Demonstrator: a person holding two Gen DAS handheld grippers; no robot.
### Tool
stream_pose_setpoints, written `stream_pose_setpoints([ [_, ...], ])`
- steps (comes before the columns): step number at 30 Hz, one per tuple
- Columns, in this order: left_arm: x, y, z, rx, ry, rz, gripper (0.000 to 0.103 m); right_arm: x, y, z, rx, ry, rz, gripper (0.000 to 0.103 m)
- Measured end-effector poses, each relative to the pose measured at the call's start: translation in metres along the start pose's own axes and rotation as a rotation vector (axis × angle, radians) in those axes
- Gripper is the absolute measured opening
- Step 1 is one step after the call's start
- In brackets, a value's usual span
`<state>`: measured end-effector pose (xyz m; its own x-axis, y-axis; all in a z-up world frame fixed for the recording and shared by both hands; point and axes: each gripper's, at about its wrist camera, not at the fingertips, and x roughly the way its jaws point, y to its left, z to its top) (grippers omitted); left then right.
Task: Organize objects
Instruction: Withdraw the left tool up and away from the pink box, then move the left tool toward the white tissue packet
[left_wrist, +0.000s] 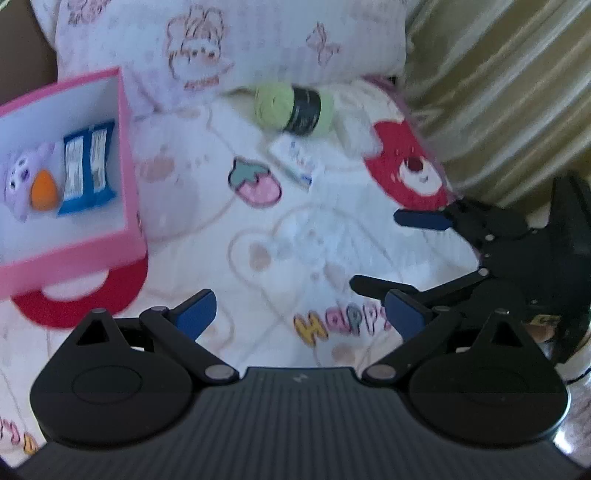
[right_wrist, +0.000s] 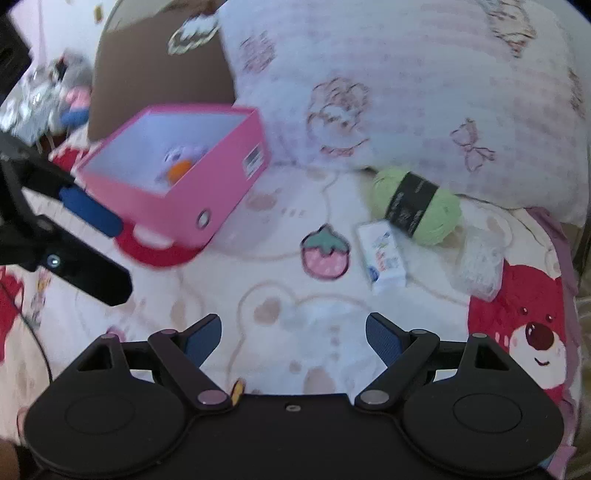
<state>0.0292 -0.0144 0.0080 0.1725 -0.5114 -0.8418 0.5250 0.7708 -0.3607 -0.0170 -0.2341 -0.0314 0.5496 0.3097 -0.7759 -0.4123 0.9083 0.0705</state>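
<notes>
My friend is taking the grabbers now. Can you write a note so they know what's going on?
Left gripper: open, empty. Right gripper: open, empty.
Pink box on the blanket, already holding a purple plush, an orange piece and a blue packet.
Still outside: green yarn, white packet, and a clear bag by the pillow.

A pink box (right_wrist: 177, 177) is sitting open far left of the right gripper (right_wrist: 293, 338), holding a purple plush (left_wrist: 22, 177), an orange egg-shaped piece (left_wrist: 43, 190) and blue packets (left_wrist: 88, 166). Green yarn (right_wrist: 417, 206) and a white packet (right_wrist: 384, 256) are lying ahead, slightly right.
</notes>
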Motion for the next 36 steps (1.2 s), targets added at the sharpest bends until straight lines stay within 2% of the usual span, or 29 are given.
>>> stream_pose_setpoints([
  [4, 0.010, -0.003, 0.009, 0.036, -0.051, -0.014, 0.098, 0.008, -0.013, 0.000, 0.044, -0.064, 0.021, 0.088],
  [7, 0.021, -0.002, 0.015, 0.047, -0.075, -0.022, 0.098, 0.018, -0.013, -0.001, 0.004, -0.096, 0.000, 0.088],
  [11, 0.030, -0.003, 0.024, 0.061, -0.123, -0.030, 0.098, 0.033, -0.023, 0.005, -0.067, -0.096, -0.041, 0.088],
  [13, 0.036, -0.004, 0.029, 0.070, -0.149, -0.022, 0.098, 0.040, -0.032, 0.006, -0.026, -0.108, -0.049, 0.088],
  [16, 0.051, -0.003, 0.035, 0.067, -0.157, 0.014, 0.096, 0.055, -0.038, 0.006, 0.073, -0.147, -0.169, 0.088],
  [21, 0.077, 0.005, 0.044, 0.030, -0.170, 0.023, 0.092, 0.076, -0.048, -0.001, 0.166, -0.179, -0.185, 0.086],
  [24, 0.093, 0.009, 0.050, -0.010, -0.170, -0.007, 0.091, 0.090, -0.053, -0.010, 0.208, -0.198, -0.210, 0.086],
  [26, 0.105, 0.011, 0.055, -0.027, -0.172, -0.024, 0.091, 0.098, -0.057, -0.017, 0.230, -0.194, -0.191, 0.085],
  [27, 0.112, 0.011, 0.056, -0.036, -0.167, -0.039, 0.091, 0.102, -0.058, -0.019, 0.233, -0.176, -0.165, 0.078],
  [28, 0.121, 0.012, 0.058, -0.033, -0.157, -0.076, 0.091, 0.107, -0.060, -0.020, 0.230, -0.154, -0.133, 0.062],
  [29, 0.128, 0.012, 0.059, -0.029, -0.157, -0.094, 0.090, 0.110, -0.062, -0.021, 0.230, -0.141, -0.116, 0.059],
  [31, 0.141, 0.010, 0.061, -0.028, -0.154, -0.092, 0.088, 0.112, -0.064, -0.024, 0.245, -0.145, -0.106, 0.058],
  [33, 0.152, 0.008, 0.064, -0.022, -0.147, -0.074, 0.082, 0.114, -0.065, -0.024, 0.250, -0.147, -0.088, 0.056],
  [36, 0.160, 0.004, 0.069, 0.020, -0.175, -0.035, 0.080, 0.118, -0.067, -0.024, 0.255, -0.160, -0.088, 0.056],
])
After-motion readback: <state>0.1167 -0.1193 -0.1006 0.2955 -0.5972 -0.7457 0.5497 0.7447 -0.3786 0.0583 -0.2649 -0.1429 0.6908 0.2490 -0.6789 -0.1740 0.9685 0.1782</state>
